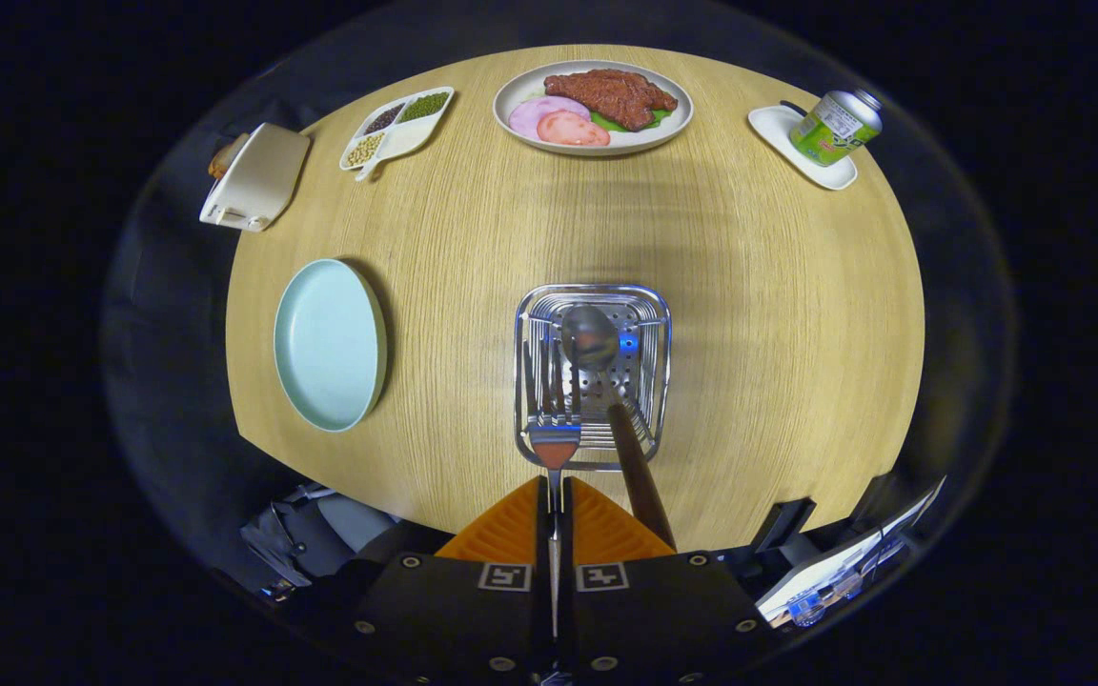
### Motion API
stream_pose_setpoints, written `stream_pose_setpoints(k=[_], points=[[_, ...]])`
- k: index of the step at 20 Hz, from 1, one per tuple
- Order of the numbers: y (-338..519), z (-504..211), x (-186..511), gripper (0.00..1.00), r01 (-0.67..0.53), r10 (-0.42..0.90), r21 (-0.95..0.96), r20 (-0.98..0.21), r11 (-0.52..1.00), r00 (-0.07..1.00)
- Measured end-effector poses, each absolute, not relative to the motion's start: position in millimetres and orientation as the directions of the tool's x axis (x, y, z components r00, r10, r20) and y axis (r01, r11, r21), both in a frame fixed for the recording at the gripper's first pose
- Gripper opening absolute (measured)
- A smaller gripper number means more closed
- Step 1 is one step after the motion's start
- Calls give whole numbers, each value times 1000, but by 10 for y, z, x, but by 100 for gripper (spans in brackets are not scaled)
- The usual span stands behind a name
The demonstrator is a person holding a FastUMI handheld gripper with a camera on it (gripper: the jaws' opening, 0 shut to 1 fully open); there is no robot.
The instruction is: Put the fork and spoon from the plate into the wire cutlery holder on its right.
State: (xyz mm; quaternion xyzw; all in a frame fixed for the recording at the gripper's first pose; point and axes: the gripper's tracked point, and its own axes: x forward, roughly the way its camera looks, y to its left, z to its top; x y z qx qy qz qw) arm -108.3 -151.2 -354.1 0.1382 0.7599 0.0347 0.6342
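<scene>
The tongs are sitting pressed together on the fork, pinching its thin handle in the narrow slit between the two fingers. The fork's long axis is running straight ahead, away from the tongs, with the tines pointing forward and dipping over the near rim of the wire cutlery holder, so the head is hanging just inside the basket's near edge.

Right beside it, the spoon is already resting in the holder. Its dark handle is leaning out over the near rim, angling back toward the right finger, and the shiny bowl is pointing away, lying down against the perforated bottom at the far end. So both pieces are lining up roughly the same way, handles near, working ends far.

The holder is standing on the wooden bench, just ahead of the fingers. Off to its left, well apart, the pale blue plate is sitting with nothing on it.

Further back on the left, a cream toaster is sitting at the bench edge, and next to it a small divided dish of beans and seeds. At the far middle there's a plate of meat slices, and over to the far right a green can is lying tilted on a small white tray.
</scene>
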Motion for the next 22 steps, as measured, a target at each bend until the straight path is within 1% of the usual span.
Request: stream_pose_setpoints(k=[2, 5, 6, 8, 11, 14, 15, 16, 18, 19, 22], points=[[-1517, -3554, -1002, 3, 184, 261, 233, -954, 955, -149], [-1592, -3504, -892, 7, 188, 256, 231, -960, 955, -116], [-1605, -3452, -836, 7, 197, 265, 242, -959, 950, -98], [-1607, -3327, -665, 12, 221, 288, 276, -957, 936, -26], [-1589, -3028, -333, 26, 235, 313, 341, -938, 910, 151], [-1682, -2628, -38, 36, 215, 269, 358, -895, 908, 355], [-1672, -2466, 51, 40, 204, 264, 375, -866, 904, 424], [-1683, -2276, 139, 42, 191, 258, 392, -831, 900, 492], [-1694, -1942, 285, 53, 160, 229, 405, -753, 900, 616], [-1738, -1778, 343, 63, 152, 202, 398, -714, 905, 671], [-1829, -1371, 512, 75, 137, 104, 360, -576, 923, 811]])
